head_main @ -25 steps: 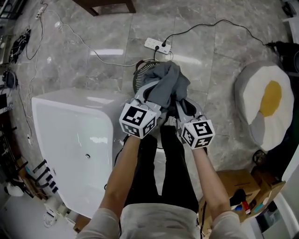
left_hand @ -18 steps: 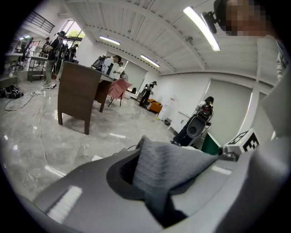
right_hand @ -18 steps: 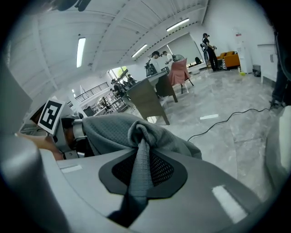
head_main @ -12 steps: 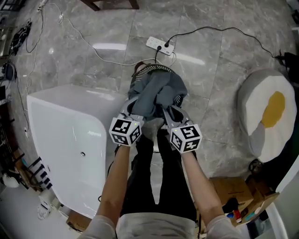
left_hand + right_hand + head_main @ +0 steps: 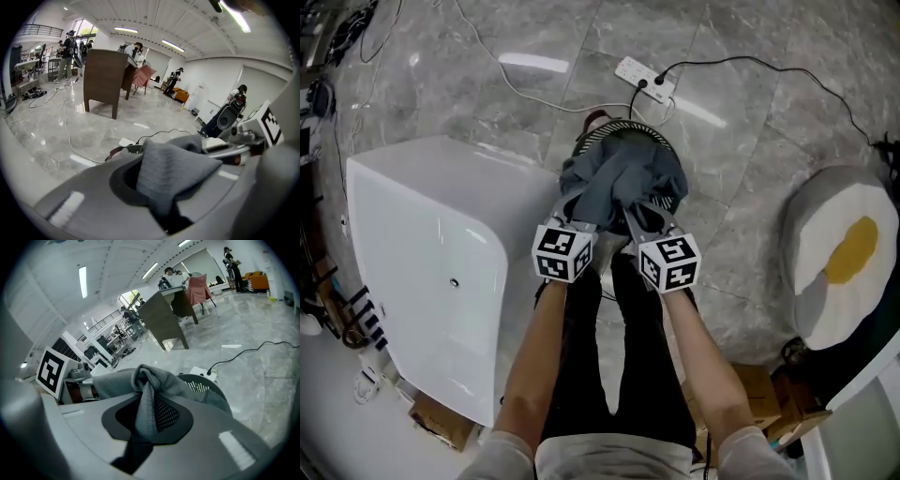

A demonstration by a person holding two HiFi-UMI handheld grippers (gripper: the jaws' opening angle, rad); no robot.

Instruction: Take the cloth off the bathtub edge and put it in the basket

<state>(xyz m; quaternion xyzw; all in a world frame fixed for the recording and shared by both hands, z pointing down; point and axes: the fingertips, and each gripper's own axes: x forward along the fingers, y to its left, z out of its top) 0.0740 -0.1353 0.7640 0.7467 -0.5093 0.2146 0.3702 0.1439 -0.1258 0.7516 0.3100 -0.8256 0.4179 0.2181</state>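
We hold the left gripper and the right gripper side by side in front of our legs, each with its fingers pressed together on a fold of the grey cloth. The left gripper view shows a broad fold pinched between its fingers; the right gripper view shows a narrower twisted fold. Compared with one second ago, both grippers sit lower and the cloth has come down with them. It now bunches over the mouth of the round basket, whose far rim shows more clearly than before. The cloth is clear of the white bathtub, which stands just left of the basket on the floor.
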